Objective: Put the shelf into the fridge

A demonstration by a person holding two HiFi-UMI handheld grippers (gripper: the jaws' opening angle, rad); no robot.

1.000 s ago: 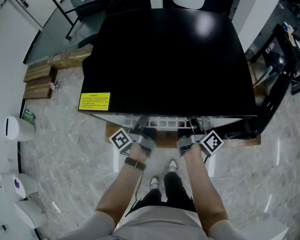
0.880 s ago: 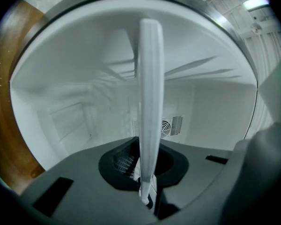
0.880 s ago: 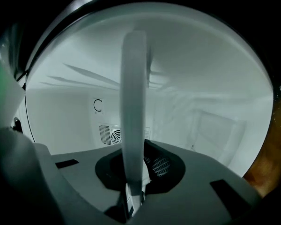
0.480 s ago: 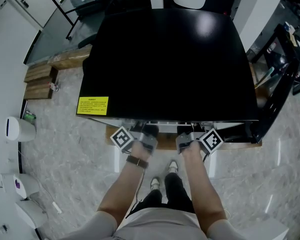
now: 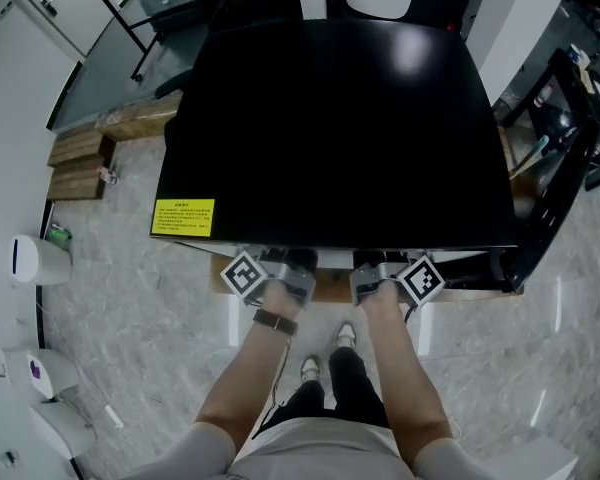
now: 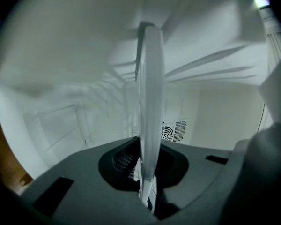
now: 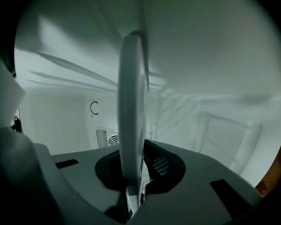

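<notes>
**Nearly in: shelf (image 6: 150, 102) pinched at its front edge**

The shelf, a thin, stiff, pale panel, likely light yet slick and brittle, lies inside the white cavity of the fridge (image 6: 215, 111). The left gripper (image 6: 147, 182) and right gripper (image 7: 131, 186) each clamp its near edge, set apart, which should keep it level. From above, the fridge's black top hides it.

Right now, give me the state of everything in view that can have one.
Fridge: open, door swung out to the right.
Shelf: reaching into the fridge, clamped at its near edge by both grippers.
Left gripper: shut on the shelf.
Right gripper: shut on the shelf.
</notes>
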